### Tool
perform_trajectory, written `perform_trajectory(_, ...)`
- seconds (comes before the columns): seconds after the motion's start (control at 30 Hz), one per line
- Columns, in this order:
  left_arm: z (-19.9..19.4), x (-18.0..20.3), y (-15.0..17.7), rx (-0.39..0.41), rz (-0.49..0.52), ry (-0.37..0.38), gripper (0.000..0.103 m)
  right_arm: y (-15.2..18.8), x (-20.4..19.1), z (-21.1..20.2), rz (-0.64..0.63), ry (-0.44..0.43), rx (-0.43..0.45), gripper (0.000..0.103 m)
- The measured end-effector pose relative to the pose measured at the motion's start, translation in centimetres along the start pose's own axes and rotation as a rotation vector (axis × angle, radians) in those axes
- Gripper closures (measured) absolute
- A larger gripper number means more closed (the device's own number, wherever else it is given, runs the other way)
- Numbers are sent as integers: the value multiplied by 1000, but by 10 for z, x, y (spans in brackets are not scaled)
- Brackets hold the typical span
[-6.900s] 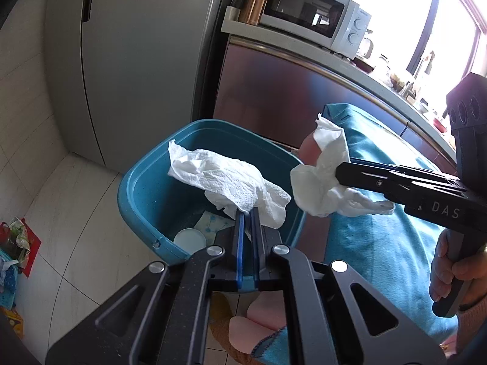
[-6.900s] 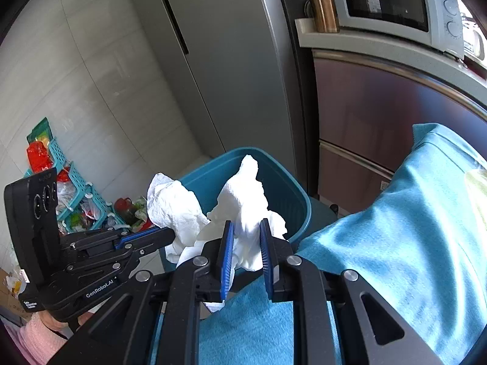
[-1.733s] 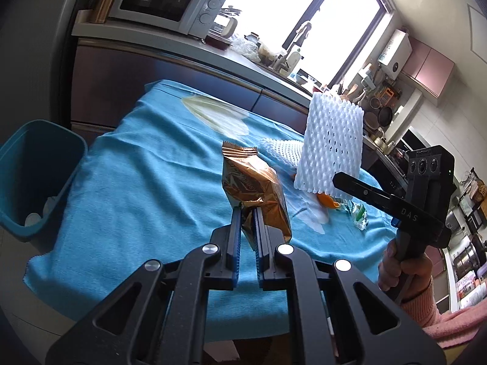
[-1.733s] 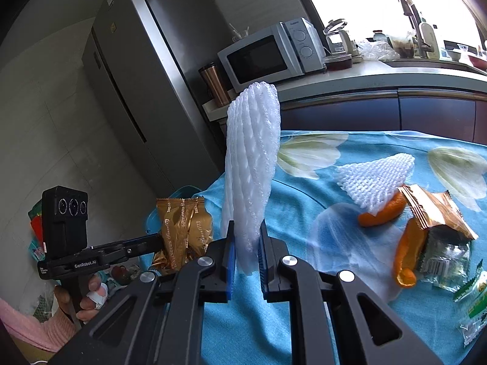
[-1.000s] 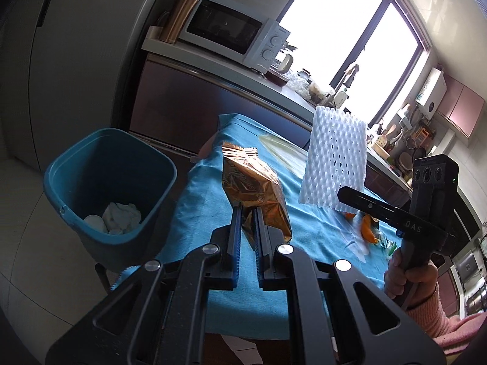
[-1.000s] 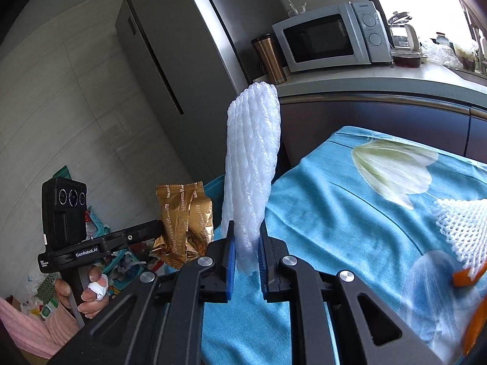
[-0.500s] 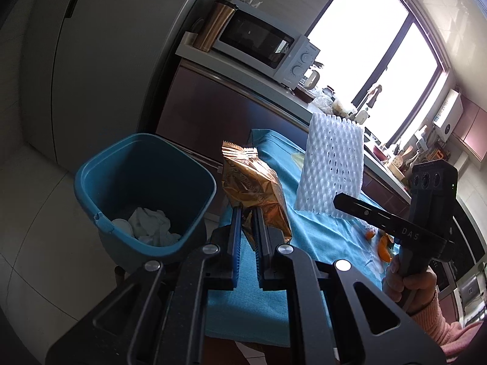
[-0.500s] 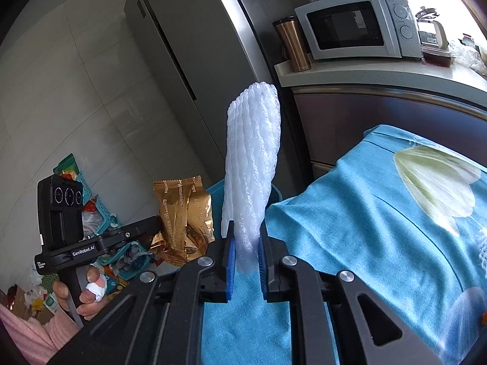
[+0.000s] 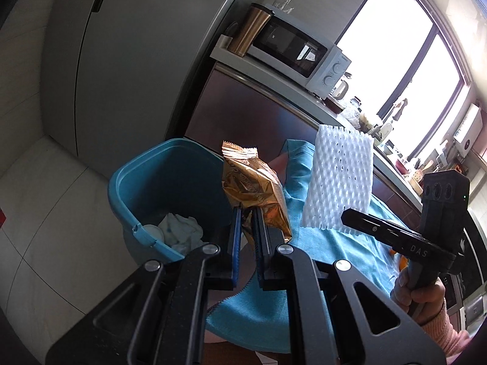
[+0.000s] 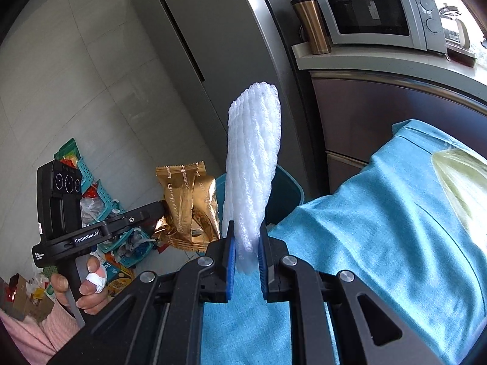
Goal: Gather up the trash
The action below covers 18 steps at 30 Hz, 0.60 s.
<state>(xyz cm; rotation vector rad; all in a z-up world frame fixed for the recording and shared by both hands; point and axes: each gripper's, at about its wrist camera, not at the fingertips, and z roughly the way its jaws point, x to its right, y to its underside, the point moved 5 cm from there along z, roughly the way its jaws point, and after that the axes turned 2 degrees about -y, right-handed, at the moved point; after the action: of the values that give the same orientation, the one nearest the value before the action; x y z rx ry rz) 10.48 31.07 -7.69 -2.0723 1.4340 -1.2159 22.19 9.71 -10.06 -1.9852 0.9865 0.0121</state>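
My left gripper [image 9: 246,213] is shut on a crinkled gold snack wrapper [image 9: 252,185], held upright just right of the blue trash bin [image 9: 143,164]. White crumpled tissues [image 9: 181,231] lie at the bin's bottom. My right gripper [image 10: 246,228] is shut on a white foam fruit net [image 10: 252,158] that stands tall between its pads, over the table's corner. In the right wrist view the left gripper [image 10: 159,208] carries the gold wrapper [image 10: 188,206] in front of the bin [image 10: 286,194], which is mostly hidden. The foam net [image 9: 338,179] and right gripper [image 9: 345,214] show at the right of the left wrist view.
A table under a blue flowered cloth [image 10: 395,213] fills the right side. A grey fridge [image 9: 121,45] stands behind the bin, a microwave [image 10: 374,12] and a copper tumbler [image 10: 310,24] on the counter. Teal baskets with clutter [image 10: 100,206] sit on the floor at left.
Both grippers have swung left from over the table toward the bin, each holding its item. The bin now looms larger and closer beneath the gold wrapper.
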Motion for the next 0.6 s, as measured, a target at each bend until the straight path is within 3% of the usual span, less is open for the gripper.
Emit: perform_trajectory(0.6,33,-32,2,-38,-38,-101,94,-12,-10,64,-29,46,-118,91)
